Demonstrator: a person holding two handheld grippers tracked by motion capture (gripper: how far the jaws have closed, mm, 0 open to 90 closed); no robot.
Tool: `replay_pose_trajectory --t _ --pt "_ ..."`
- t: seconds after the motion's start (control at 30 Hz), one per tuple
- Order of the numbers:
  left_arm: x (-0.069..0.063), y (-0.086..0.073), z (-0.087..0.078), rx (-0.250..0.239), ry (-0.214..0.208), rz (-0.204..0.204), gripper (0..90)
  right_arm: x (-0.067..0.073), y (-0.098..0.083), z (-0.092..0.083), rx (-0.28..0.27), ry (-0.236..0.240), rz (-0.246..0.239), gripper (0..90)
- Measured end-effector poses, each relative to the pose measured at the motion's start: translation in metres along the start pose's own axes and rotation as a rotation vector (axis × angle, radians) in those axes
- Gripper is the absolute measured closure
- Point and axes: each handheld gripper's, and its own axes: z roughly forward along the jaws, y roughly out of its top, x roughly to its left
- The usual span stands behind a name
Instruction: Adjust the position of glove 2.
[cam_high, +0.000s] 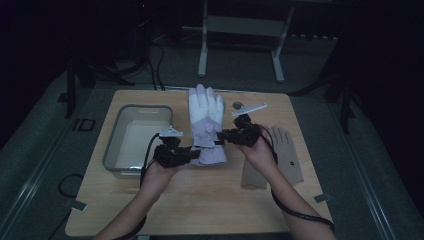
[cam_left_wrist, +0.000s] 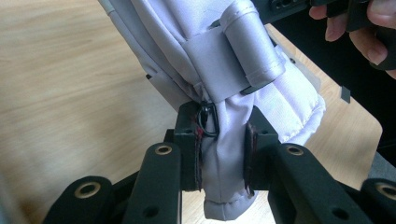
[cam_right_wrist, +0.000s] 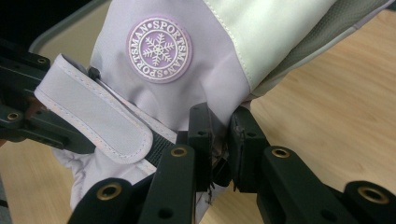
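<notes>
A lilac and white ski glove (cam_high: 206, 125) hangs in the middle of the high view, held up over the wooden table (cam_high: 200, 200) between the two grippers, its white fingers pointing toward the top of the frame and its cuff toward the bottom. In the right gripper view a round badge (cam_right_wrist: 159, 50) with a snowflake sits at upper centre of the glove, and a pale wrist strap (cam_right_wrist: 95, 114) runs across the lower left.

The left gripper (cam_high: 186, 156) comes in from the left of the glove; in the left gripper view its jaws are clamped on a bunched fold of the cuff fabric. The right gripper (cam_high: 223, 135) comes in from the right, and in its own view its jaws are pinched tight on the glove's edge, where lilac meets white.

To the left of the glove in the high view, a grey rectangular bin (cam_high: 120, 145) stands on the table; nothing can be made out inside it beyond its pale floor. At right of centre, a flat beige glove (cam_high: 289, 152) lies on the table, partly behind the right hand (cam_high: 260, 150).
</notes>
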Motion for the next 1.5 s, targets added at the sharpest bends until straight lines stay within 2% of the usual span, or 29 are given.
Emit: replay_pose_trajectory --t 0.17,0.2,0.4,0.6,0.8,0.93,1.07,1.17,1.23,1.33,1.5 --pt "0.009 0.005 -0.016 0.005 0.022 0.021 72.3 0.009 0.013 0.006 -0.012 0.007 -0.015 80.4" --pt "0.013 0.007 -0.025 0.004 0.033 0.023 72.3 0.012 0.017 0.009 -0.014 0.009 -0.025 80.4" --pt "0.029 0.011 -0.052 0.004 0.065 0.030 72.3 0.034 0.042 0.025 -0.037 0.022 -0.060 80.5" --pt "0.055 0.011 -0.079 0.015 0.059 -0.003 72.5 0.051 0.062 0.046 -0.052 0.055 -0.057 80.6" --pt "0.077 0.005 -0.107 0.030 0.107 -0.009 72.5 0.073 0.080 0.072 -0.050 0.091 -0.051 80.6" --pt "0.090 -0.002 -0.119 0.043 0.146 -0.012 72.4 0.087 0.087 0.091 -0.042 0.086 -0.062 80.7" --pt "0.103 -0.010 -0.125 0.081 0.155 -0.018 72.4 0.097 0.087 0.111 -0.031 0.094 -0.049 80.8" --pt "0.113 -0.015 -0.124 0.133 0.166 -0.026 72.5 0.101 0.083 0.128 -0.008 0.102 -0.036 80.8" --pt "0.118 -0.019 -0.121 0.169 0.177 -0.029 72.5 0.104 0.078 0.140 0.005 0.089 -0.030 80.8" --pt "0.127 -0.028 -0.116 0.202 0.176 -0.046 72.5 0.104 0.070 0.157 0.037 0.089 -0.007 80.8" --pt "0.139 -0.042 -0.105 0.255 0.151 -0.109 72.2 0.106 0.059 0.178 0.106 0.081 0.019 80.7"
